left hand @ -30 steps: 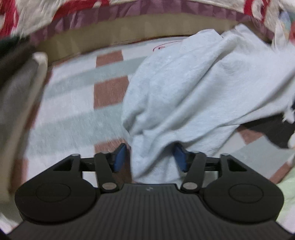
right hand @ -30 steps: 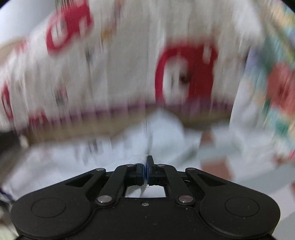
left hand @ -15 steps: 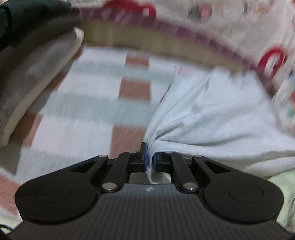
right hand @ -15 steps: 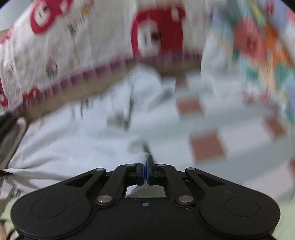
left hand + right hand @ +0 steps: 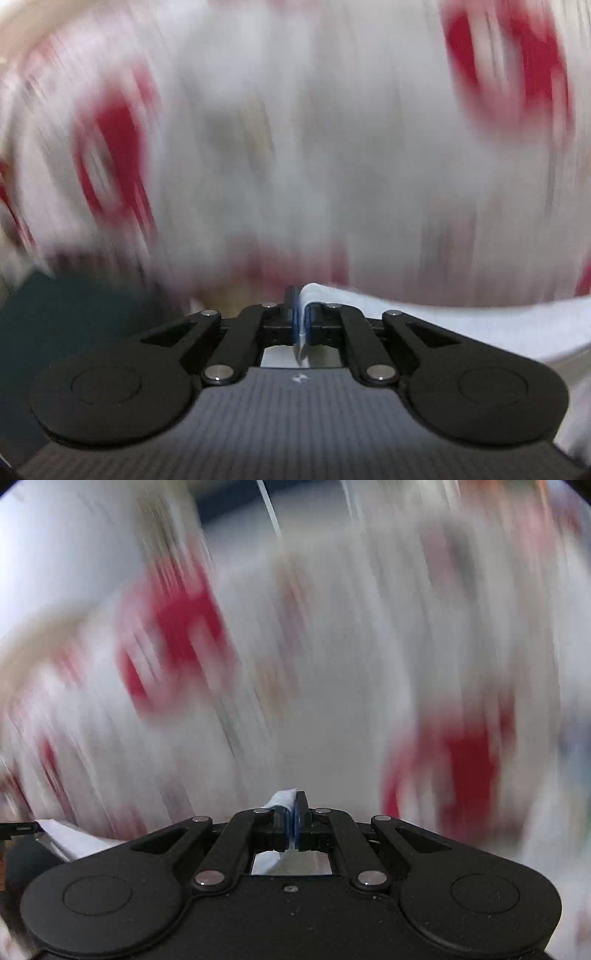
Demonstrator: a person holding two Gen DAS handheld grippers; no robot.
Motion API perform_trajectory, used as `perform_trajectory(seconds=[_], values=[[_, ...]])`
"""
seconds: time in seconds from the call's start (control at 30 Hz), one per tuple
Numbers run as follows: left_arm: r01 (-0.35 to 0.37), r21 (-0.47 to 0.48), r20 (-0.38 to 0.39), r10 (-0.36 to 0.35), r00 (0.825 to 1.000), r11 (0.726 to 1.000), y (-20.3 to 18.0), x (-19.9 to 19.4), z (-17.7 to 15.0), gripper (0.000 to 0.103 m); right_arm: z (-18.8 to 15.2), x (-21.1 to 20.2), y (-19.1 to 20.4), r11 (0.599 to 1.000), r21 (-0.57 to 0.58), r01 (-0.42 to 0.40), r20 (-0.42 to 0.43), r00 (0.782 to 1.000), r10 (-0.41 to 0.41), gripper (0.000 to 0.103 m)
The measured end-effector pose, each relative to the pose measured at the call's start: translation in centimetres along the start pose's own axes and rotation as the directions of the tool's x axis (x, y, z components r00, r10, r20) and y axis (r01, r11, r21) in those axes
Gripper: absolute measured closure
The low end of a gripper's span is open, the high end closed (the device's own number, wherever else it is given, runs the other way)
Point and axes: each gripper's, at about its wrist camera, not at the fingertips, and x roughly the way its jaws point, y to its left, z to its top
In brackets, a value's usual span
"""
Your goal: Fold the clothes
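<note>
A pale blue-white garment runs off to the right from my left gripper, whose blue pads are shut on its edge. In the right wrist view my right gripper is shut on another bit of the same garment, which trails away to the lower left. Both views are heavily blurred, and most of the garment is hidden below the grippers.
A white cloth with red shapes fills the background of both views, also, smeared by motion. A dark green mass sits at the lower left of the left wrist view.
My left gripper closed on the garment's edge and lifted it. Both grippers rose with the cloth, so the checked surface dropped out of view and the red-patterned cloth now fills the frames.
</note>
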Motion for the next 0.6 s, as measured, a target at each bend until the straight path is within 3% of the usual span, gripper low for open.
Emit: perform_trajectory(seconds=[0.07, 0.13, 0.17, 0.23, 0.3, 0.37, 0.43, 0.5, 0.6], values=[[0.035, -0.027, 0.179, -0.030, 0.983, 0.999, 0.8, -6.6, 6.2, 0.100, 4.3, -5.8, 2.0, 0.999, -0.050, -0.019, 0.222, 0.975, 0.029, 0.100], [0.043, -0.005, 0.308, -0.040, 0.950, 0.999, 0.7, -13.4, 8.4, 0.100, 6.2, -11.8, 3.0, 0.994, -0.110, -0.004, 0.387, 0.921, 0.046, 0.100], [0.064, 0.001, 0.326, -0.061, 0.944, 0.998, 0.8, -16.2, 8.3, 0.100, 6.4, -14.5, 2.8, 0.994, -0.113, -0.009, 0.438, 0.897, 0.058, 0.100], [0.122, 0.000, 0.340, -0.114, 0.934, 0.993, 1.3, -21.6, 7.4, 0.100, 5.7, -18.9, 2.2, 0.993, -0.115, -0.009, 0.474, 0.879, 0.063, 0.100], [0.211, 0.012, 0.233, -0.208, 0.950, 0.977, 1.5, -24.9, 4.4, 0.100, 3.7, -22.2, 1.2, 0.994, -0.107, 0.006, 0.449, 0.892, 0.043, 0.100], [0.204, 0.045, 0.097, -0.208, 0.973, 0.978, 1.1, -26.8, -0.3, 0.100, 0.7, -24.1, -0.4, 0.996, -0.084, 0.010, 0.370, 0.929, 0.022, 0.100], [0.186, 0.068, -0.045, -0.183, 0.982, 0.980, 0.6, -27.8, -6.0, 0.100, -3.5, -24.6, -2.4, 0.999, -0.049, 0.020, 0.240, 0.971, -0.008, 0.100], [0.189, 0.041, -0.197, -0.178, 0.964, 0.981, 0.3, -27.6, -11.8, 0.100, -8.6, -24.2, -4.4, 0.998, -0.019, 0.059, 0.088, 0.994, -0.057, 0.100], [0.173, 0.012, -0.392, -0.154, 0.907, 0.985, -0.4, -26.6, -20.0, 0.100, -15.6, -23.1, -7.4, 0.993, 0.055, 0.107, -0.097, 0.990, -0.101, 0.101]])
